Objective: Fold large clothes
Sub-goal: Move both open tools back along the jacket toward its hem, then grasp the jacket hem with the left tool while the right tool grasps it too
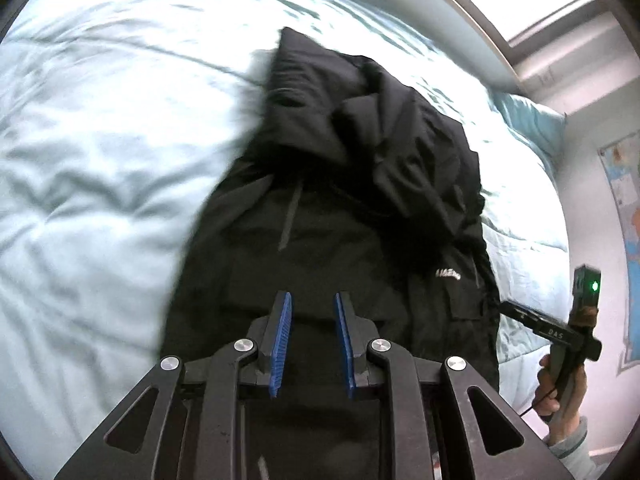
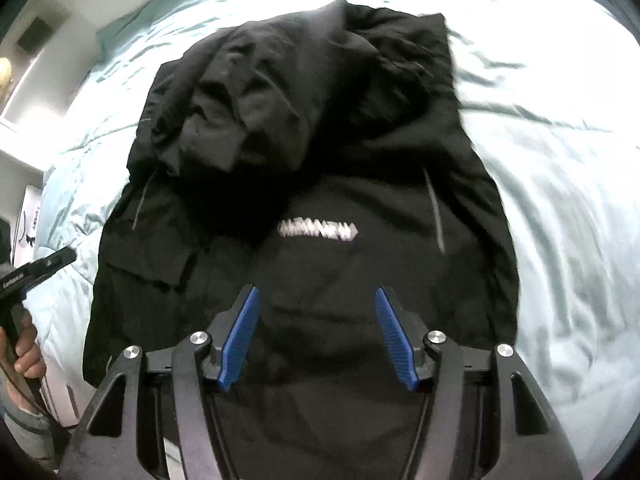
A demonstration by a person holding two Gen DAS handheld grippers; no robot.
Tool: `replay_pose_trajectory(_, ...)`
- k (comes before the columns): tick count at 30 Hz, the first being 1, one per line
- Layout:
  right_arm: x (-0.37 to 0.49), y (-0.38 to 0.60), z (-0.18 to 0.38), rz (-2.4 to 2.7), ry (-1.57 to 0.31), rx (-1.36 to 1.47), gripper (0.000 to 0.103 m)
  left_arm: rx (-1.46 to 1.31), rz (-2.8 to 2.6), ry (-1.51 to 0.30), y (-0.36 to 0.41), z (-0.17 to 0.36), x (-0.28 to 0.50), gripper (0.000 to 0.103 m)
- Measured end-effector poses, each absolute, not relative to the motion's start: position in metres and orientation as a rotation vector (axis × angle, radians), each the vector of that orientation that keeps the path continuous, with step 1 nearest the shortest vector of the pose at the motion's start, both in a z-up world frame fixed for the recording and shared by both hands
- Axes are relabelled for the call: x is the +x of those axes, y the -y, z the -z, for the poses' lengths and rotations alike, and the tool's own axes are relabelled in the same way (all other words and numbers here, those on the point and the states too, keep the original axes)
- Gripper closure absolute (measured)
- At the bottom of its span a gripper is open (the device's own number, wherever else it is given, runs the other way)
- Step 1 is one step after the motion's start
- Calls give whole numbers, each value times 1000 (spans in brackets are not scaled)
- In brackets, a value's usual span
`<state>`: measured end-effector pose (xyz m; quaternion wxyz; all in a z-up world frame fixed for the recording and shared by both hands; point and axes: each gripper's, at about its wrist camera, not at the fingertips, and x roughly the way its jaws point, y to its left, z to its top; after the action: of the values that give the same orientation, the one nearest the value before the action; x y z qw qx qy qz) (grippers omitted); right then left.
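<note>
A large black jacket (image 1: 340, 216) lies on the pale blue bed, sleeves bunched over its upper part, with a white logo (image 2: 318, 230) on the chest. It also shows in the right wrist view (image 2: 304, 152). My left gripper (image 1: 313, 300) hovers above the jacket's lower part, jaws open with a moderate gap and nothing between them. My right gripper (image 2: 317, 296) hovers above the jacket below the logo, jaws wide open and empty. The right gripper also shows at the right edge of the left wrist view (image 1: 560, 332).
The pale blue quilt (image 1: 100, 160) covers the bed around the jacket. A pillow (image 1: 532, 116) lies at the far right by the wall. A map poster (image 1: 628, 216) hangs on the wall. The other hand-held gripper (image 2: 36, 272) shows at the left of the right wrist view.
</note>
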<state>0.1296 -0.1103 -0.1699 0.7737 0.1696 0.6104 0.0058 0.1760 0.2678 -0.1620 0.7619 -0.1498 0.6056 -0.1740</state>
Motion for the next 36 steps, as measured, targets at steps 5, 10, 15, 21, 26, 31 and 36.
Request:
replay_pose_trajectory(5, 89, 126, 166, 30, -1315, 451, 40, -339, 331, -1280, -294, 152, 150, 80)
replay_pose_trajectory(10, 62, 135, 165, 74, -1327, 462, 40, -378, 313, -1299, -314, 154, 129, 80)
replay_pose_trajectory(15, 34, 143, 167, 121, -1339, 479, 40, -473, 310, -1374, -330, 175, 109, 78)
replay_pose_trajectory(21, -1, 154, 174, 186, -1369, 483, 40, -499, 281, -1431, -342, 196, 91, 66)
replay_pose_trajectory(26, -24, 169, 189, 237, -1413, 497, 40, -518, 247, -1473, -352, 213, 76, 61)
replay_pose_trajectory(31, -45, 193, 205, 297, -1438, 558, 39, -576, 248, -1504, -357, 232, 68, 58)
replay_pose_trajectory(36, -60, 204, 231, 314, -1495, 589, 38, -608, 224, -1536, -360, 245, 64, 54)
